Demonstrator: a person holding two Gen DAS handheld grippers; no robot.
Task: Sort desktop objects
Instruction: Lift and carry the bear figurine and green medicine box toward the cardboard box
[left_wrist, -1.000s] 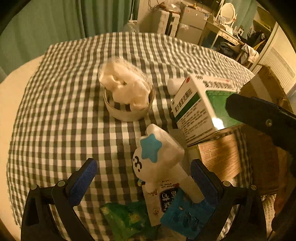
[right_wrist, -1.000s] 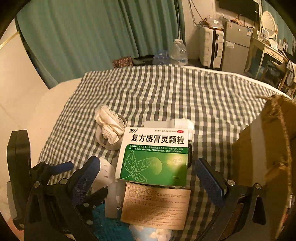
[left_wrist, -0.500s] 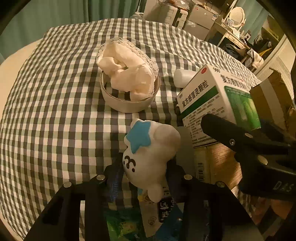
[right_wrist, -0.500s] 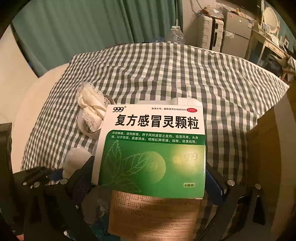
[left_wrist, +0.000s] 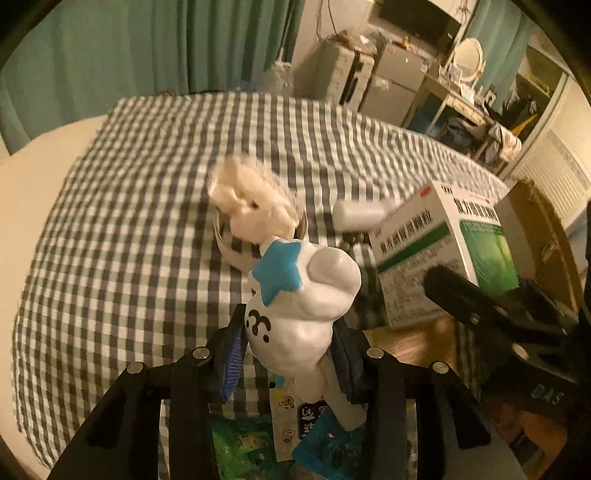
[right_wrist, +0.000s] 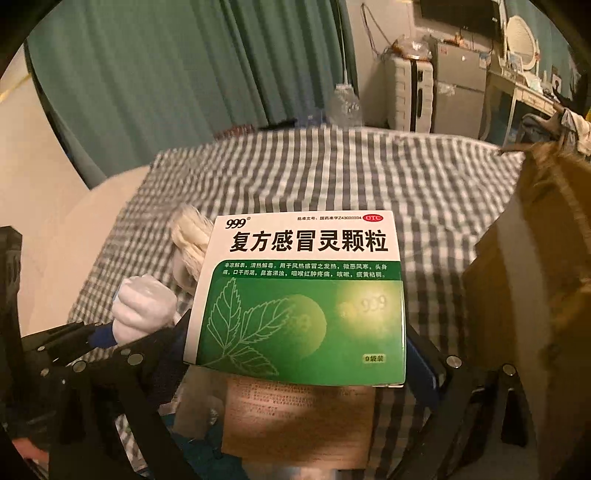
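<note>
A white figurine with a blue star (left_wrist: 299, 306) is raised off the checked tablecloth (left_wrist: 129, 240), and my left gripper (left_wrist: 288, 347) is shut on its lower body. In the right wrist view the same figurine (right_wrist: 144, 310) shows at lower left, in the left gripper (right_wrist: 92, 338). My right gripper (right_wrist: 295, 354) is shut on a green and white medicine box (right_wrist: 306, 295), held tilted above the table. The left wrist view has that box (left_wrist: 443, 251) at the right, with a black right finger (left_wrist: 465, 295) across its near side.
A bowl of white lace cloth (left_wrist: 255, 210) and a small white bottle (left_wrist: 362, 214) lie behind the figurine. A brown carton (right_wrist: 295, 417) lies under the medicine box. A green packet (left_wrist: 240, 443) and a blue packet (left_wrist: 325, 446) are nearest. A cardboard box (right_wrist: 535, 277) stands at the right.
My left gripper went from wide open to shut on the figurine and lifted it. My right gripper closed on the medicine box and raised it off the brown carton.
</note>
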